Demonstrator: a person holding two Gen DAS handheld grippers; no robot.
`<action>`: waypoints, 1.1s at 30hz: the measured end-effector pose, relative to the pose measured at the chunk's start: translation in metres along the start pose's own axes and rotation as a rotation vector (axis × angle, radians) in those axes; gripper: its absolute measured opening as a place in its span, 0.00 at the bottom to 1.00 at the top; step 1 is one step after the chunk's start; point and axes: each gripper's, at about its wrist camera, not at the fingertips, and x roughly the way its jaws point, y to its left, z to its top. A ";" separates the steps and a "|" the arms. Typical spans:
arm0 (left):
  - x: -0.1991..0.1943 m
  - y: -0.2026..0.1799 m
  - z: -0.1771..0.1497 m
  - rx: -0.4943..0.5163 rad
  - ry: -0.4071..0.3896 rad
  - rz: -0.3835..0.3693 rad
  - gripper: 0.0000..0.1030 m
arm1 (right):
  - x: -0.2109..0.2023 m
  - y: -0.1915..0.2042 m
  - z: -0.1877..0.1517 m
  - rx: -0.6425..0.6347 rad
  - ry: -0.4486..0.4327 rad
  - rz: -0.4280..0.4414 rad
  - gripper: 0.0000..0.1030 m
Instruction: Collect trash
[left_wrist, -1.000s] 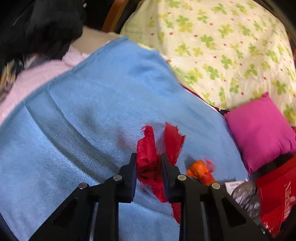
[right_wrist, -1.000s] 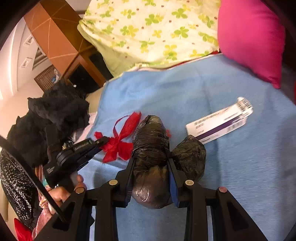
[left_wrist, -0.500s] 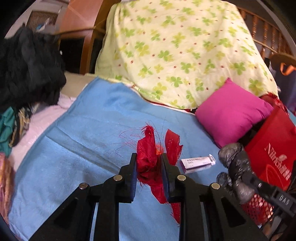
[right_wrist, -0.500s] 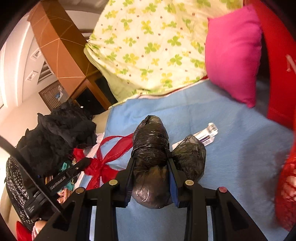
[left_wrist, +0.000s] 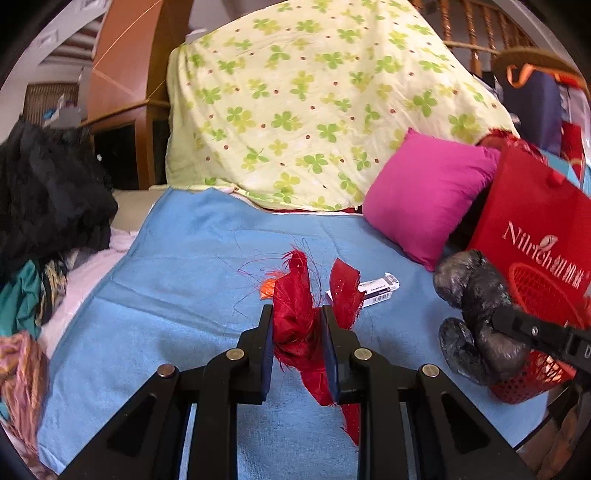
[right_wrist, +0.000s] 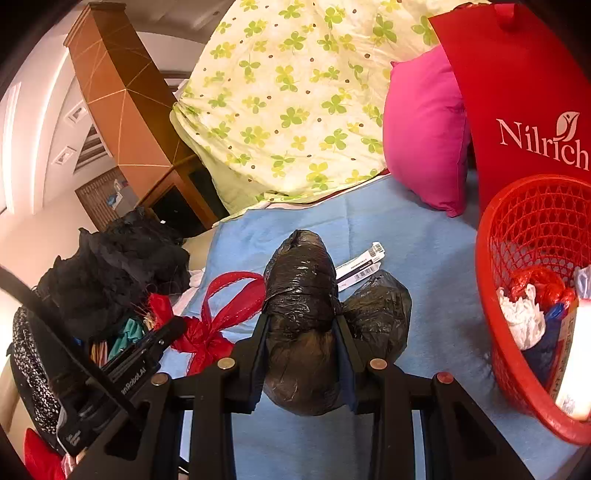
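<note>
While my left gripper (left_wrist: 297, 341) pinches the red ribbon (left_wrist: 295, 314), my right gripper (right_wrist: 301, 354) squeezes the black bag (right_wrist: 301, 295) beside the red basket (right_wrist: 491, 332).

The left gripper (left_wrist: 297, 343) is pointing forward, its two black fingers (left_wrist: 258, 350) closing tight on a red ribbon (left_wrist: 295, 317) that is bulging up between the pads and trailing below them. The right gripper (right_wrist: 303, 347) is likewise pointing forward with its fingers (right_wrist: 255, 354) pressing in on a black bag (right_wrist: 301, 291), squeezing its middle. In the left view the right gripper is showing at the far right edge; in the right view the left gripper is reaching in from the near left, angling up and right.
</note>
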 end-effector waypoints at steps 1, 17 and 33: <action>0.000 -0.003 -0.001 0.009 -0.001 0.002 0.24 | 0.002 -0.001 0.000 0.000 0.004 -0.004 0.34; 0.004 -0.021 -0.010 0.091 -0.004 0.056 0.25 | 0.008 -0.006 0.002 0.001 0.019 -0.025 0.34; 0.006 -0.026 -0.011 0.115 -0.002 0.073 0.25 | 0.008 -0.009 0.002 0.000 0.023 -0.029 0.34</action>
